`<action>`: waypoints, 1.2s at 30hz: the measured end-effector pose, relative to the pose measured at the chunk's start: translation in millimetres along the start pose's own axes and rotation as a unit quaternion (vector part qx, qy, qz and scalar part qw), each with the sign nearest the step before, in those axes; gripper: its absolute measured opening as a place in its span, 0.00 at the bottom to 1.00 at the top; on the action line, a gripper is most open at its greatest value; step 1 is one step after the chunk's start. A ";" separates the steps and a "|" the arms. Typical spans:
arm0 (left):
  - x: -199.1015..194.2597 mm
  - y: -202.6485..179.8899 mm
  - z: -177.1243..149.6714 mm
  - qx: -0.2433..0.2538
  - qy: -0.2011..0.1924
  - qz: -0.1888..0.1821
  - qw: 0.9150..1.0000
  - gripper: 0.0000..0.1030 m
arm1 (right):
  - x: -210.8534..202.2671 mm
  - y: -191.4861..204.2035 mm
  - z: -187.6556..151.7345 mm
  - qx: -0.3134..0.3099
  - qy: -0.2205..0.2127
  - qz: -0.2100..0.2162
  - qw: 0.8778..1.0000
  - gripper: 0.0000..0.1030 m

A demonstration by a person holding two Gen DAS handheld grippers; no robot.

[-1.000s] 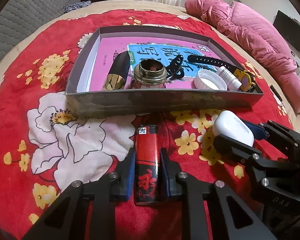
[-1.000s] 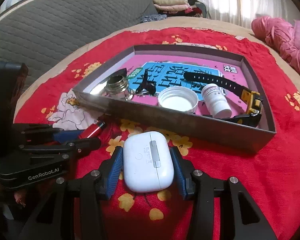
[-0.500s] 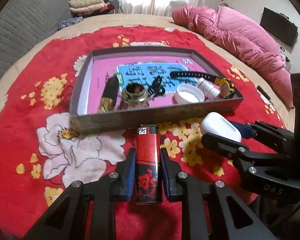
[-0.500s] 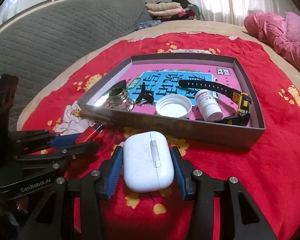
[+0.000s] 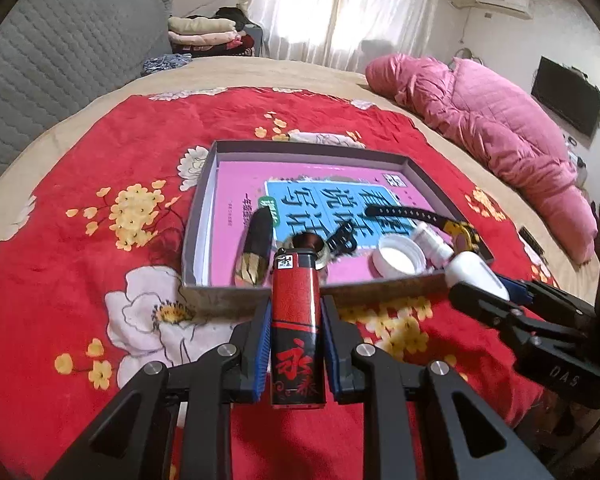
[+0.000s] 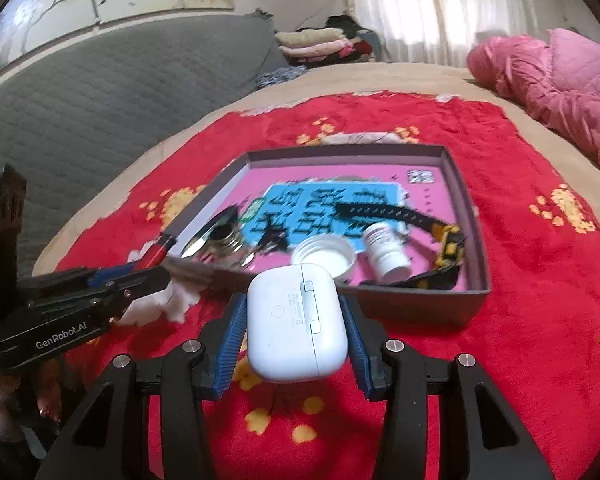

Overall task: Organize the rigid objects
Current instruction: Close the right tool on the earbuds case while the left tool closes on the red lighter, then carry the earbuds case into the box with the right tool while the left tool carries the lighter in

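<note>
- Our left tool [image 5: 294, 344] pinches a red lighter [image 5: 296, 332] upright between its blue pads, in the air just short of the grey tray [image 5: 204, 216].
- Our right tool [image 6: 296, 340] clamps a white earbud case [image 6: 296, 322] by its sides, likewise lifted near the tray's front wall.
- To finish well, we judge each load should clear that front wall before we lower it, then be set on bare pink floor at the tray's far side.
- The near half is crowded: a white cap [image 6: 324, 256], a small bottle [image 6: 386, 250], a watch strap [image 6: 384, 213] and a metal jar [image 6: 222, 236].
- The tools sit close together, so we should go in one at a time.
</note>
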State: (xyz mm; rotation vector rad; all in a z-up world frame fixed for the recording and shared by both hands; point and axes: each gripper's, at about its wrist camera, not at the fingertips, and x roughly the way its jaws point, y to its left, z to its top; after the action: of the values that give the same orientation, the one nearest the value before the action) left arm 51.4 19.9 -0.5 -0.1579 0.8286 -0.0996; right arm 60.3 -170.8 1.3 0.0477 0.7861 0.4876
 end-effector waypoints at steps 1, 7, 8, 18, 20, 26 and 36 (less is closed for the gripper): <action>1.2 0.8 1.3 -0.003 -0.002 0.000 1.000 0.23 | -0.6 -3.7 2.5 0.004 -0.003 -0.006 1.000 0.47; 18.6 9.2 12.8 -0.010 -0.011 0.004 1.000 0.23 | 0.3 -19.5 13.4 0.024 -0.009 -0.030 0.999 0.47; 23.7 10.5 13.3 -0.011 -0.007 0.002 1.000 0.23 | 0.5 -22.1 15.3 0.030 -0.010 -0.032 0.999 0.47; 41.5 8.7 19.7 0.000 -0.004 -0.010 1.000 0.23 | 10.4 -32.9 32.6 0.052 -0.016 -0.046 0.997 0.45; 42.5 6.4 20.9 0.004 -0.009 -0.010 1.000 0.23 | 13.0 -33.3 33.8 0.051 -0.014 -0.046 0.998 0.44; 48.2 -2.2 25.4 0.019 -0.019 -0.017 0.999 0.23 | 28.6 -28.6 34.7 0.028 0.001 -0.055 0.998 0.41; 51.5 -1.0 27.0 0.019 -0.023 -0.026 0.999 0.23 | 45.2 -26.8 37.3 0.020 0.008 -0.054 0.998 0.31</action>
State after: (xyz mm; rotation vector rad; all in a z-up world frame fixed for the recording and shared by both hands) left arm 106.0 13.9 -19.7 -0.1457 0.7757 -0.1597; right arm 124.0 -169.7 -8.2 0.0390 0.8105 0.3705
